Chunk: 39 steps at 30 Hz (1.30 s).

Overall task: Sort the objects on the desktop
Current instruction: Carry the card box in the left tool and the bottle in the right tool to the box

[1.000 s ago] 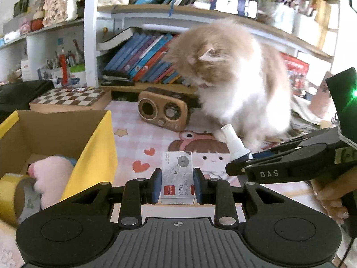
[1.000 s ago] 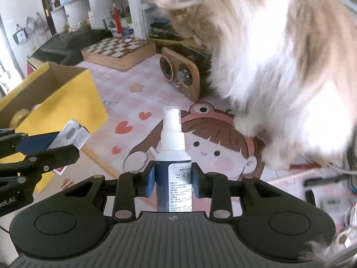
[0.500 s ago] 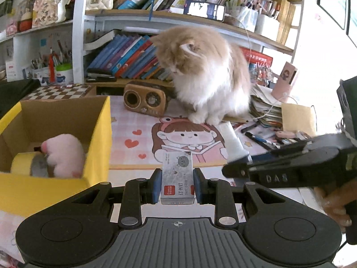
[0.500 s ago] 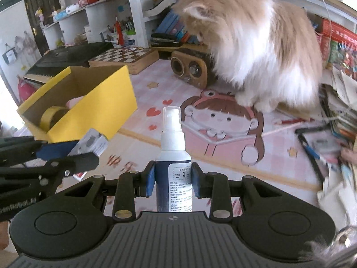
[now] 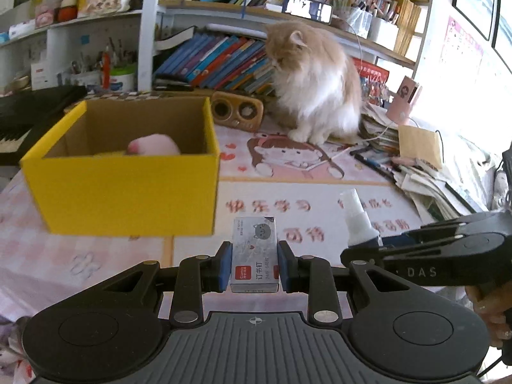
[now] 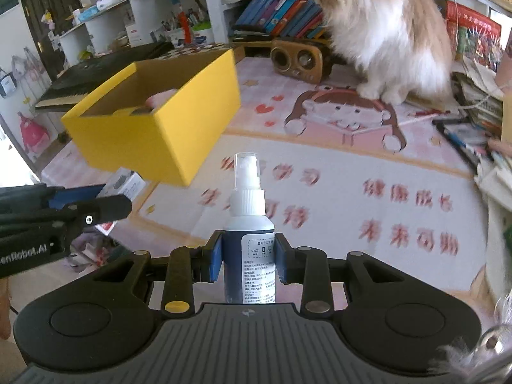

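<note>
Box [image 5: 128,192] hiding most of pink toy [image 5: 153,144], desk mat lettering [image 6: 406,217] blurred

1. The left gripper [image 5: 255,264] is closed; its two blue pads press the sides of a small staple box [image 5: 254,254], which stands upright between them.
2. The right gripper [image 6: 246,260] is closed too; its pads clamp the dark body of a spray bottle [image 6: 249,240], which is upright with the nozzle on top.
3. Both grippers point forward and down toward the desk [image 6: 336,211].
4. The two grippers are side by side, apart, each one visible in the other's camera.
5. In the left wrist view, a hand [image 5: 489,307] grasps the handle of the right gripper; only some fingers show.
</note>
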Tool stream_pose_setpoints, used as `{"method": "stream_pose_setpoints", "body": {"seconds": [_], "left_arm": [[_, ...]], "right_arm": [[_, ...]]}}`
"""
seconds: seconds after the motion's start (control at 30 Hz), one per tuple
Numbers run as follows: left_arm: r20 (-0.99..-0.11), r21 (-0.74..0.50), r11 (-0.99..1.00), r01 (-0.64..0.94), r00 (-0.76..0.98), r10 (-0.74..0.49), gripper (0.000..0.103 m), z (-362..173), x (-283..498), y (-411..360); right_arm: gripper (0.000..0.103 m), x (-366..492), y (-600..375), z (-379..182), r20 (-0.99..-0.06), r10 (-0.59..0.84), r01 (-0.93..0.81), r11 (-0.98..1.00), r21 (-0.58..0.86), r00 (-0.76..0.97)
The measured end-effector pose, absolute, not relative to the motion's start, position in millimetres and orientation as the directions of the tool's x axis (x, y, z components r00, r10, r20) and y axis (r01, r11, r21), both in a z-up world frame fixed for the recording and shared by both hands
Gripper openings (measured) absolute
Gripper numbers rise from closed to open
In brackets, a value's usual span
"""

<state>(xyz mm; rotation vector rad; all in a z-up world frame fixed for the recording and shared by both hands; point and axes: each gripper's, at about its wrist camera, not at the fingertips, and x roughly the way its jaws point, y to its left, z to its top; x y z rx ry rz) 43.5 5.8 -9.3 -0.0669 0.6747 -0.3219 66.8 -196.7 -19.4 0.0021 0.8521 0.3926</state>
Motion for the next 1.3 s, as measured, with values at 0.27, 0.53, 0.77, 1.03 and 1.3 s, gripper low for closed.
{"method": "stream_pose_setpoints", "body": {"seconds": [0.27, 0.53, 0.77, 1.03, 1.3], "left_arm": [[-0.61, -0.162, 0.949, 0.269, 0.729, -0.311, 0.028, -10, 4, 33], [-0.596, -0.177, 0.956, 0.232, 0.748, -0.292, 0.028, -8, -21, 59], [-0.581, -0.191, 0.963, 0.191, 0.769, -0.268, 0.028, -7, -34, 81], [-0.568, -0.197, 0.969, 0.148, 0.788, -0.237, 0.028, -6, -43, 99], [-0.571, -0.2, 0.973, 0.111, 0.795, -0.208, 0.028, -6, -50, 113]], "right_arm": [[0.03, 17, -165, -24, -0.736, 0.364, -0.349, 0.919, 0.184, 0.57], [0.03, -6, -138, -22, -0.737, 0.389, -0.39, 0.902, 0.184, 0.553], [0.03, -14, -116, -19, -0.737, 0.407, -0.434, 0.885, 0.171, 0.54], [0.03, -20, -93, -16, -0.735, 0.429, -0.481, 0.862, 0.159, 0.526], [0.03, -20, -77, -17, -0.738, 0.448, -0.514, 0.843, 0.159, 0.505]]}}
